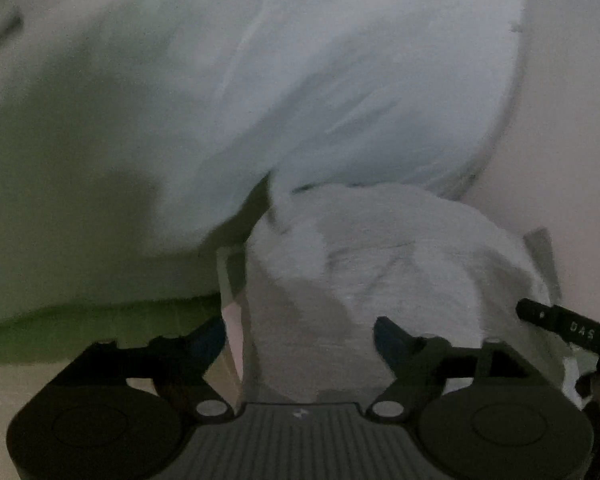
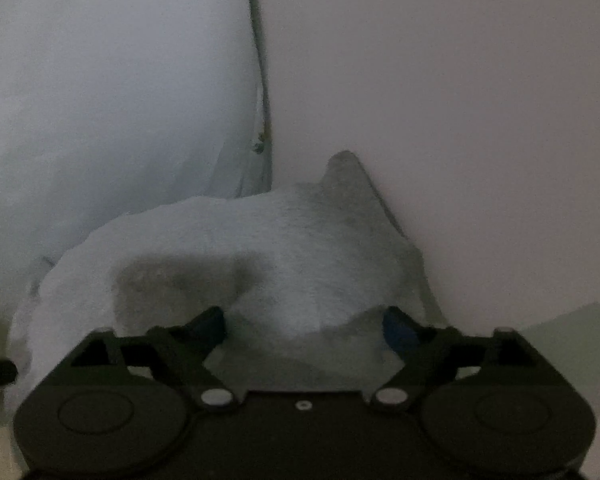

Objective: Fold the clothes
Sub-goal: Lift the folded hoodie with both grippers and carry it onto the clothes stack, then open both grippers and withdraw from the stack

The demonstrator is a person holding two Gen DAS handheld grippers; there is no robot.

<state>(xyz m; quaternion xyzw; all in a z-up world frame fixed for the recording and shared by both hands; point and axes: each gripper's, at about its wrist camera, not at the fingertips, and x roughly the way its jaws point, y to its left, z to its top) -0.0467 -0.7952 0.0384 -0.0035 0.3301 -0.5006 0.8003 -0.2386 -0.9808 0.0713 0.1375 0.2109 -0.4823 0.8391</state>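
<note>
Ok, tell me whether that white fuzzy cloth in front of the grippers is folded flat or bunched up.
Bunched up. The white cloth sits in a rumpled mound with a corner sticking up, not flat; the left wrist view shows the same lumpy heap.

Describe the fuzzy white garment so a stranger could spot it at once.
Start at the big smooth pale pillow leaning against the wall. Directly in front lies the fuzzy white garment, a rumpled mound. Its fleecy, matted texture separates it from the sleek pillow.

Right gripper: jaws spread wide, nothing pressed by the pads.
White cloth: bunched just ahead of the fingers, one corner raised toward 12 o'clock.
Pale sheet: seen at 10 o'clock.
Wall: plain, at 2 o'clock.
</note>
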